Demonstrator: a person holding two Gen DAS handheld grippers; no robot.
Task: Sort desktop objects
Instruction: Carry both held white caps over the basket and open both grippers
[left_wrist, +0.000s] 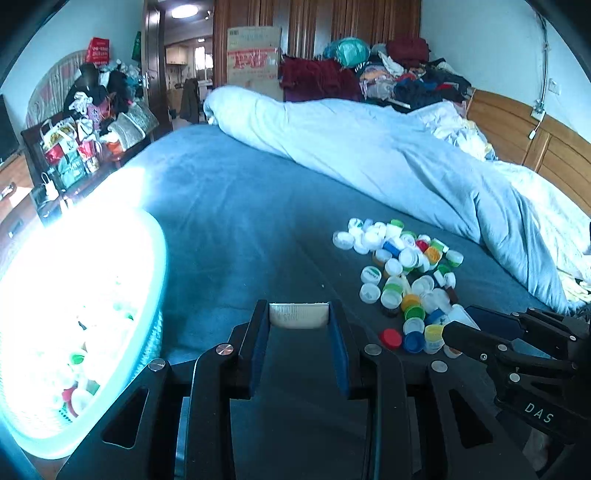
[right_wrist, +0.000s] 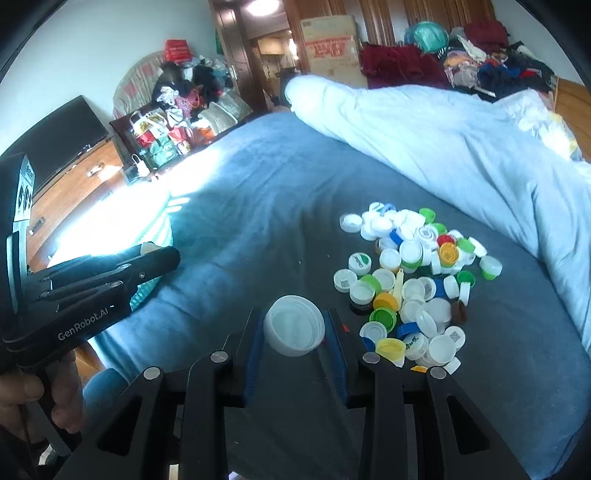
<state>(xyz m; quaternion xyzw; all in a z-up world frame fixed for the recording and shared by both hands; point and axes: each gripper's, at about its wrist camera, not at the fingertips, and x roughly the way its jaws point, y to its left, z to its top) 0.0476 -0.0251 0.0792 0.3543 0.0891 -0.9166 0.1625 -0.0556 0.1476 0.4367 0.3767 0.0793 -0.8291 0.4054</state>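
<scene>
A pile of bottle caps (left_wrist: 402, 273), white, green, blue, yellow and red, lies on the blue bedsheet; it also shows in the right wrist view (right_wrist: 410, 288). My left gripper (left_wrist: 298, 317) is shut on a white cap (left_wrist: 298, 314), held on its side above the sheet, right of a pale green basket (left_wrist: 147, 332) with several caps inside. My right gripper (right_wrist: 293, 328) is shut on a larger white cap (right_wrist: 293, 325), open side facing the camera, just left of the pile. The right gripper also shows in the left wrist view (left_wrist: 461, 325).
A rolled light-blue duvet (left_wrist: 369, 155) lies behind the pile. Clothes are heaped at the back. A wooden cabinet with a TV (right_wrist: 62, 136) and bags stands left of the bed. The basket is washed out by sunlight.
</scene>
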